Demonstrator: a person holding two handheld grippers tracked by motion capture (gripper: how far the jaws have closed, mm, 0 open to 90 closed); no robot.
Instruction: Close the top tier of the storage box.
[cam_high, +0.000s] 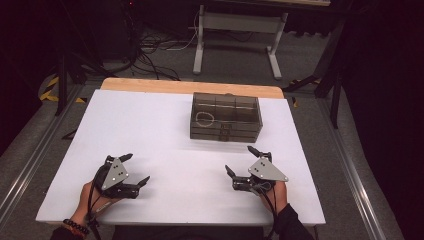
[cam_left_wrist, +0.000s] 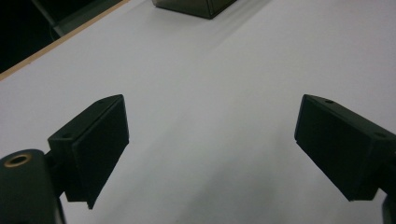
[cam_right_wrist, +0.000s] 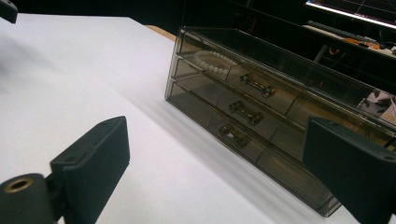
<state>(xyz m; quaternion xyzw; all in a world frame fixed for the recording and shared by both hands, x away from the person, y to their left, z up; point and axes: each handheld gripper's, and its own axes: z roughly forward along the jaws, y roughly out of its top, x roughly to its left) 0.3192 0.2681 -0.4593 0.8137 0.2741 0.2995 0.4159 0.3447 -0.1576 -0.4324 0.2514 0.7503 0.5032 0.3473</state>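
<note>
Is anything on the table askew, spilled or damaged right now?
Nothing stands out. The smoky drawer box sits square on the white table, drawers shut, a bead bracelet lying inside it. Both hand-held grippers, left and right, are open and empty.

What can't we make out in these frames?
- Drawer box, left gripper view: cut off by the top edge, one corner visible.
- Drawer box, right gripper view: right end hidden behind the right gripper's jaw.
- Lower drawers' contents: smoked plastic too dark; the white bead bracelet is readable.
- Person's hands, high view: cut off by the bottom edge.
</note>
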